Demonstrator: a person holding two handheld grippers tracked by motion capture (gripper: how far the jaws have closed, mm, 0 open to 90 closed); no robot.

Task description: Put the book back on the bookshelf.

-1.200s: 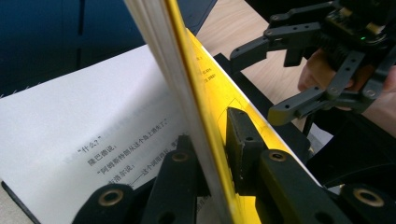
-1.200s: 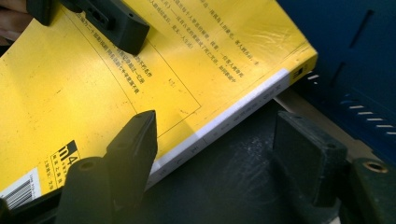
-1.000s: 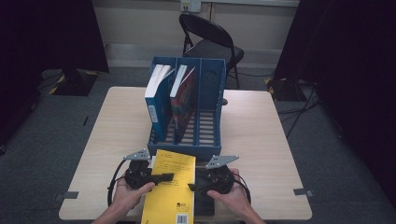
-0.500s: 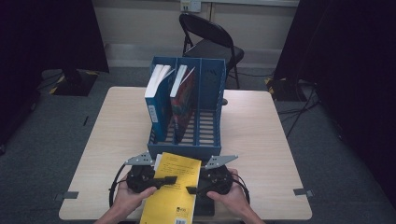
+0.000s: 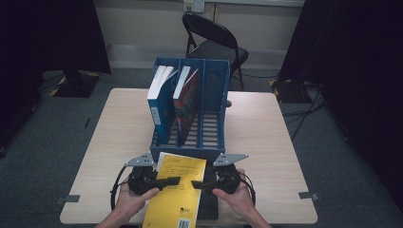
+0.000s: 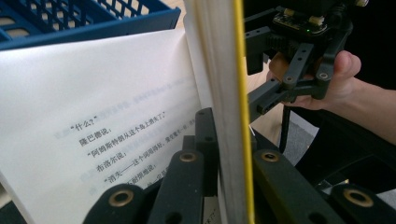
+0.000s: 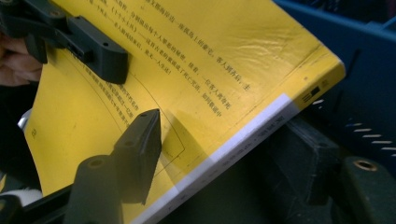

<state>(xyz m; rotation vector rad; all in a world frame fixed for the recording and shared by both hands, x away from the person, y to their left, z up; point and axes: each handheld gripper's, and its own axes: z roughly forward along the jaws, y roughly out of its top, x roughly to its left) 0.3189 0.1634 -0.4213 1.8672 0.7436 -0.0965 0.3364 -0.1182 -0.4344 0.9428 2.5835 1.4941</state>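
- A yellow book [image 5: 177, 192] is held above the near edge of the table [image 5: 285, 142], between the person's two hands and just in front of the blue file rack [image 5: 216, 95].
- The left gripper [image 5: 164, 182] is clamped on the book's left edge; in the left gripper view its jaws are seen pressed together on the cover and page block [image 6: 224, 93], with one loose white page [image 6: 93, 107] of printed text fanned out to the side.
- The right gripper [image 5: 198, 184] is placed at the book's right edge. Its jaws have just been closing, with the book between them: in the right gripper view one jaw is seen lying over the yellow cover [image 7: 196, 60] and the other below the spine edge. Whether the pads already press on the book cannot be told.
- The left hand [image 5: 130, 202] and the right hand [image 5: 237, 199] are seen entering from the bottom of the high view.
- The rack is divided into three compartments; a blue book [image 5: 159, 102] is stood in the left one and a red book [image 5: 186, 102] in the middle one, both leaning.
- A folding chair [image 5: 214, 40] is stood beyond the table's far side.
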